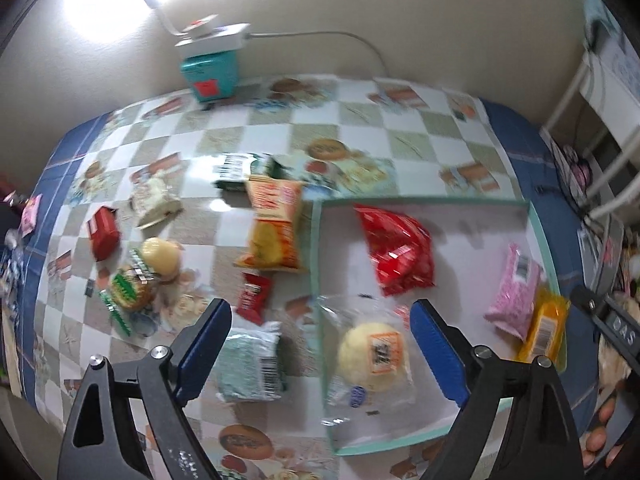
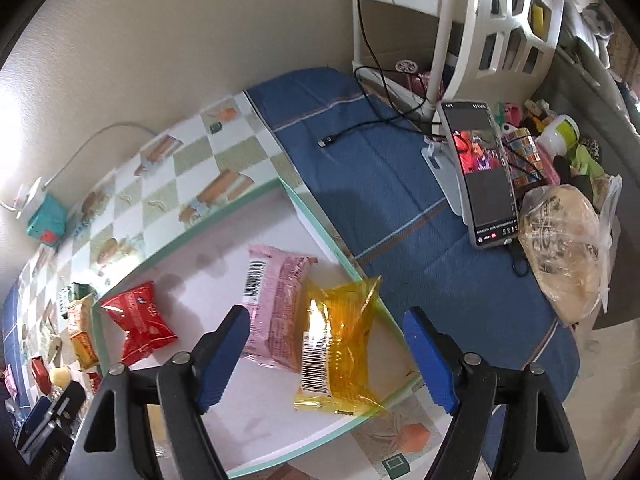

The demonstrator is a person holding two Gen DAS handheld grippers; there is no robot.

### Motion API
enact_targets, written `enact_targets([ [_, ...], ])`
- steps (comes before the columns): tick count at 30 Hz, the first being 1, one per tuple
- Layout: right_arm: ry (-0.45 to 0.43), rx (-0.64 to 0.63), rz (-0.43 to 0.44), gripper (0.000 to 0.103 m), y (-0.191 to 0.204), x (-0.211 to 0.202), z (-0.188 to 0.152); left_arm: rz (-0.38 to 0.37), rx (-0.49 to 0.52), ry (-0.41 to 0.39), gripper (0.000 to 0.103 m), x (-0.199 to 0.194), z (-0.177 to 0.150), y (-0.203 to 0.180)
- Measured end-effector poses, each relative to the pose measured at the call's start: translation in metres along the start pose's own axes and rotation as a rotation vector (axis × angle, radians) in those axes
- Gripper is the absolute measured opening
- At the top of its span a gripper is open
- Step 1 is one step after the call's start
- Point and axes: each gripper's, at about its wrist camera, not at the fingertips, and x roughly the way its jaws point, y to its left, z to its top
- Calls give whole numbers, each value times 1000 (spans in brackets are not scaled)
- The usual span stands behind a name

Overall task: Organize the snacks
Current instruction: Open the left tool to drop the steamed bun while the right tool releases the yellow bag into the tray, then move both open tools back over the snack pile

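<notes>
A shallow white tray with a mint rim (image 1: pixel 538 224) lies on the checkered tablecloth. In it lie a red packet (image 1: pixel 398 250), a pink packet (image 1: pixel 514 294), a yellow packet (image 1: pixel 546 330) and a clear-wrapped round bun (image 1: pixel 374 354). My left gripper (image 1: pixel 320 344) is open and empty above the tray's left edge, with the bun between its fingers' lines. My right gripper (image 2: pixel 326 354) is open and empty above the yellow packet (image 2: pixel 340 354) and the pink packet (image 2: pixel 276 300); the red packet (image 2: pixel 138 326) lies further left in the tray (image 2: pixel 320 224).
Loose snacks lie left of the tray: an orange packet (image 1: pixel 274 226), a small red packet (image 1: pixel 253 297), a pale green packet (image 1: pixel 250 362), a green-wrapped cookie (image 1: pixel 130 290), a red box (image 1: pixel 103 233). A teal box (image 1: pixel 210 70) stands by the wall. A phone on a stand (image 2: pixel 482 172) and a bagged loaf (image 2: pixel 564 248) are at right.
</notes>
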Motion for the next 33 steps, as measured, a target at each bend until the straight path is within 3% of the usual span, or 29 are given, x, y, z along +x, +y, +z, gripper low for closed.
enact_targets([
  [3,-6,-10,11,82,6,-3,-1,19,-58,-15,97,-3,4,21],
  [18,-22,-125,35,84,57,-12,-12,139,-280,-38,97,-12,10,121],
  [20,-23,-142,38,88,64,-14,-14,158,-306,-36,97,-12,9,134],
  [21,-26,-151,40,99,69,-14,-15,165,-318,-36,97,-13,8,140],
  [22,-31,-160,41,103,74,-15,-16,173,-336,-36,97,-13,7,148],
  [33,-60,-306,98,103,148,-32,-42,208,-449,-43,97,-24,-2,217],
])
